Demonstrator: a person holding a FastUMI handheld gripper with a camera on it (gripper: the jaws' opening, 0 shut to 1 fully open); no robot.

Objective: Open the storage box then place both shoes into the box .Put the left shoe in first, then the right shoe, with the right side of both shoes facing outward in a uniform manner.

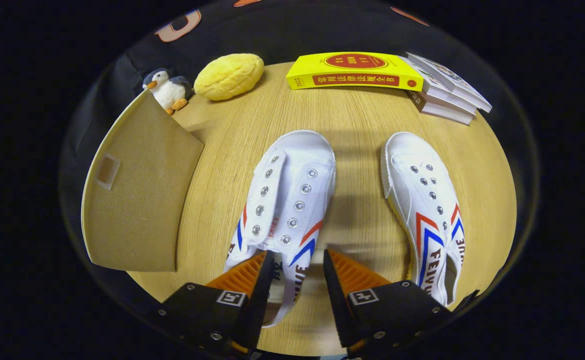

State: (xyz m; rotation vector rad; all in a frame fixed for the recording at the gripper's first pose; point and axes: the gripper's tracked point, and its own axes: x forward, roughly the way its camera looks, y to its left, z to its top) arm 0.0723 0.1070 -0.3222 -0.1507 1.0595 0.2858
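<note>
Parted fingers of the gripper [298,272] straddle the heel side of the left shoe [284,200] without clamping it. Right shoe [425,205] lies beside it on the table [352,125]; tan storage box [137,195] stands left.

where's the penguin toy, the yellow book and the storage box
penguin toy [164,90], gripper view, on its white belly
yellow book [355,71], gripper view, on its cover
storage box [137,195], gripper view, on its tan fabric face
</note>
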